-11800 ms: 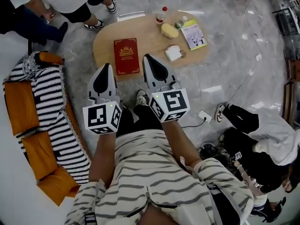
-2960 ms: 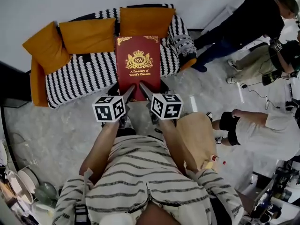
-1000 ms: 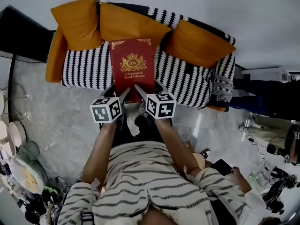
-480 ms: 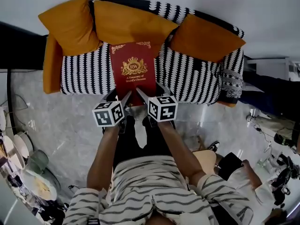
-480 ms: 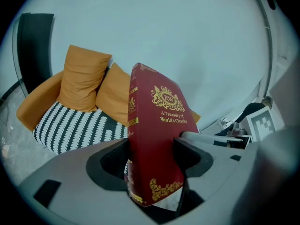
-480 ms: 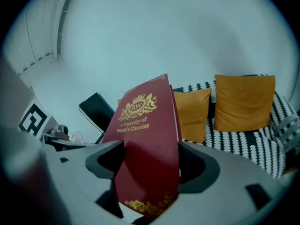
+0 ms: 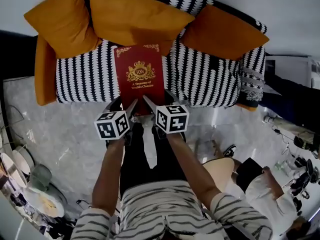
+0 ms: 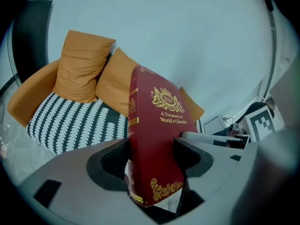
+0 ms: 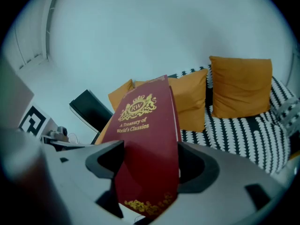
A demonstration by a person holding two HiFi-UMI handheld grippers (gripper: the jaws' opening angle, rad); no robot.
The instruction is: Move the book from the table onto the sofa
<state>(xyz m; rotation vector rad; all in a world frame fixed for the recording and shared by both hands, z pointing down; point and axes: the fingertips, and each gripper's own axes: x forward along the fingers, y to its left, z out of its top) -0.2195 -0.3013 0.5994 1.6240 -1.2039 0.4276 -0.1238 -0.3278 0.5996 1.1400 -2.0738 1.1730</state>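
- Left tongs (image 7: 131,106) and right tongs (image 7: 149,103) are both clamped across the thickness of the book (image 7: 140,78). You have one pair at each corner of its near short edge. Each gripper view shows the red cover pinched between the two pads, the left pair on the spine side and the right pair on the page side.
- You carry one book only, a red hardback with gold print, held out over the middle of the sofa (image 7: 210,84). Its near end is about at the seat's front edge.
- In the gripper views its far end is tipped up in front of the cushions (image 7: 135,16). I judge it not yet laid down. The head view cannot settle whether it touches the seat.
- Expect it to be stiff and fairly heavy, with a smooth cover that could slide between the pads.
- You hold it by one end, so its whole weight levers against that grip. A hold nearer the middle of the long edges would be steadier for carrying. This end hold does let the far edge land first.
- You have one sofa, striped black and white, with three orange cushions along its back edge and one orange armrest (image 7: 44,71) at its left end.
- Around it is grey floor (image 7: 65,129), with at least one other person (image 7: 262,189) low down at your right.
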